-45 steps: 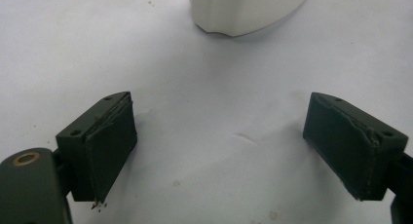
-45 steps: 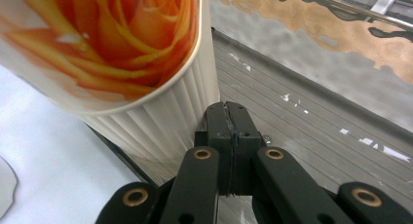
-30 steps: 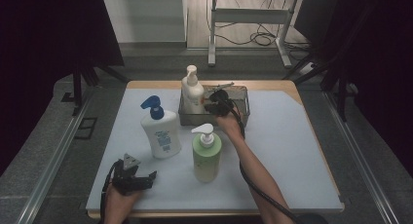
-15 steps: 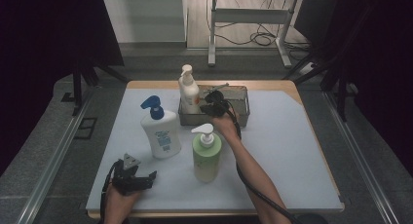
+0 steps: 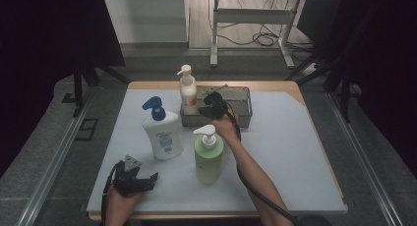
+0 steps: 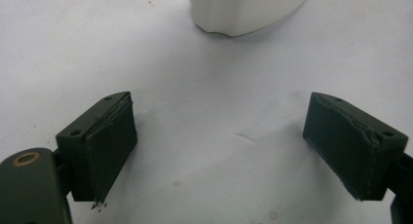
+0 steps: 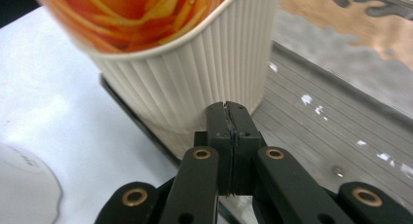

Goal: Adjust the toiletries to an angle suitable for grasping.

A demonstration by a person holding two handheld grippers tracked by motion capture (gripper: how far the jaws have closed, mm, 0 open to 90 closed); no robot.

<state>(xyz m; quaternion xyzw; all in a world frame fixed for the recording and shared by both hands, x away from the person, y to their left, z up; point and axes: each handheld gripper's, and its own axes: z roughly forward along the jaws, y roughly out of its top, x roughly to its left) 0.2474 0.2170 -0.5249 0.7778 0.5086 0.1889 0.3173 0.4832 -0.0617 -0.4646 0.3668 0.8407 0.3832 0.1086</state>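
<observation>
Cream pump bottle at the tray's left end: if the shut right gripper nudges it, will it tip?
Probably. The cream pump bottle is tall and narrow, so a high push could topple it. Its ribbed wall may give some grip. The right gripper sits shut beside it.

A white bottle with a blue pump stands upright left of the middle of the white mat. Near it, closer to the front edge, a green bottle with a white pump stands upright, apart from it. The mat covers a wooden table. Beyond the far edge, a metal stand and cables sit on the floor.
</observation>
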